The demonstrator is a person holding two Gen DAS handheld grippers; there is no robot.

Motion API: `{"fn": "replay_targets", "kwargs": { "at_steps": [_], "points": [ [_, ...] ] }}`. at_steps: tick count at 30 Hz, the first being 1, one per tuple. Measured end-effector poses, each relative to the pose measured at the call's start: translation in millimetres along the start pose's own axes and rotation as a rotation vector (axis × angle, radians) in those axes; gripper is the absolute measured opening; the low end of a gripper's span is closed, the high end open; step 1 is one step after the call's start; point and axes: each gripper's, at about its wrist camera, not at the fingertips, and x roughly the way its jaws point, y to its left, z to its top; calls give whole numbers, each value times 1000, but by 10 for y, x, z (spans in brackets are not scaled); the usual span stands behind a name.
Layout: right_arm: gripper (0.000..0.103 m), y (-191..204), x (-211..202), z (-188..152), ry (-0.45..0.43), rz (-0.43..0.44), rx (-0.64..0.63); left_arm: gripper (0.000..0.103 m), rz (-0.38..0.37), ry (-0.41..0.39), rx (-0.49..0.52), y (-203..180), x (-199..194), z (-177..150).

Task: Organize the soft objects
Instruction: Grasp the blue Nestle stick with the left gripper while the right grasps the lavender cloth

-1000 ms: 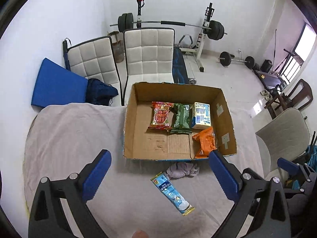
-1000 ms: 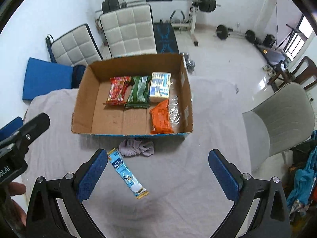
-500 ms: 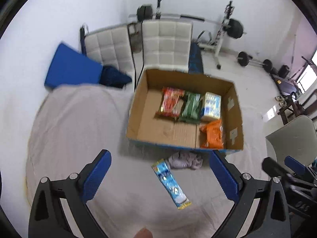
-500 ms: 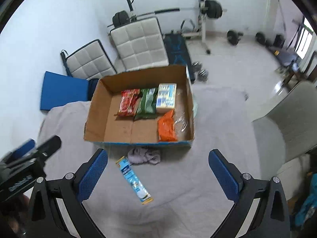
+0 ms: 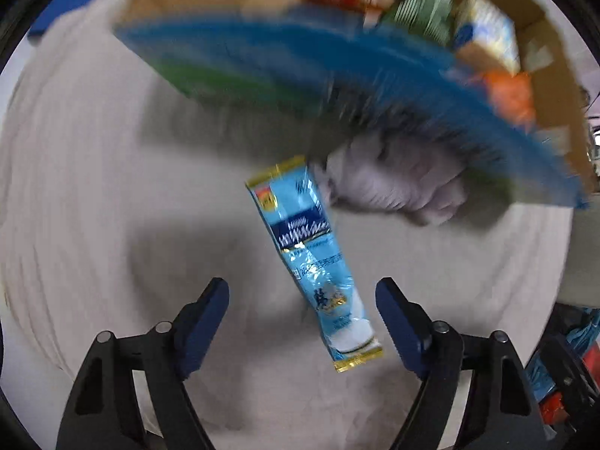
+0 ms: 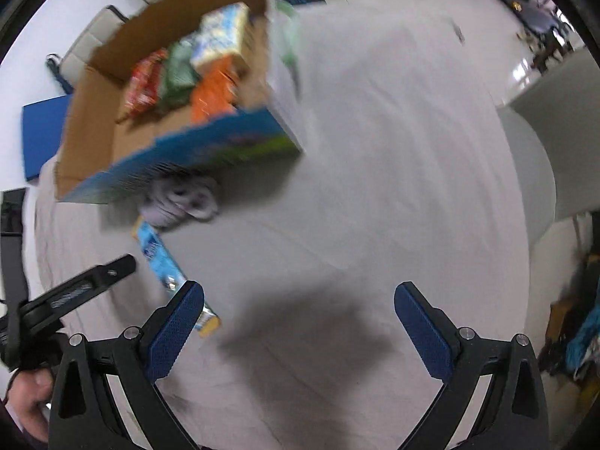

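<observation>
A long light-blue packet (image 5: 313, 258) lies on the grey cloth; it also shows in the right wrist view (image 6: 165, 262). My left gripper (image 5: 302, 313) is open and low over it, with the packet's near end between the fingers. A crumpled grey cloth item (image 5: 397, 183) lies against the front wall of the cardboard box (image 5: 337, 63), also in the right wrist view (image 6: 180, 202). The box (image 6: 180, 150) holds red, green, orange and pale packs. My right gripper (image 6: 298, 320) is open and empty above bare cloth, right of the packet.
The table wears a grey cloth (image 6: 375, 150). A pale chair (image 6: 540, 142) stands off its right side. White padded chairs (image 6: 112, 26) and a blue mat (image 6: 37, 135) are behind the box. My left gripper's arm (image 6: 75, 292) shows at the right view's left edge.
Both grippers have dropped fast toward the table. The left one has come down over the blue packet; the right one has moved lower and to the right of it. Both views are blurred.
</observation>
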Motion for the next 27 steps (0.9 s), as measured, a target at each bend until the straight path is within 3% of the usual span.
{"fn": "replay_targets", "kwargs": {
  "at_steps": [3,7,12,16,19,22,23,24,26,27],
  "points": [
    [103,-28,127,-13,20,-4,-3,79,32,64,7,-26,297,1],
    [103,39,193,43,21,19,-19,80,73,43,67,-89,407,-73],
    [103,376,324,179,6,111,-69,35,71,38,186,-141,356,-291],
    [103,741,525,338,2,165,-111,33,126,5,257,-6,284,-342],
    [101,1020,693,460,-20,151,-165,33,188,-25,284,154,250,-328],
    [96,1246,904,561,-23,114,-221,34,159,-2,240,324,241,-300],
    [90,1293,971,584,-16,111,-234,35,140,-2,216,377,216,-297],
    [78,1311,1023,597,-4,102,-238,35,133,-3,195,411,200,-294],
    [63,1329,1082,593,7,161,-212,35,96,13,151,476,181,-294],
    [43,1322,1064,581,0,176,-196,35,59,23,118,516,172,-294]
  ]
}}
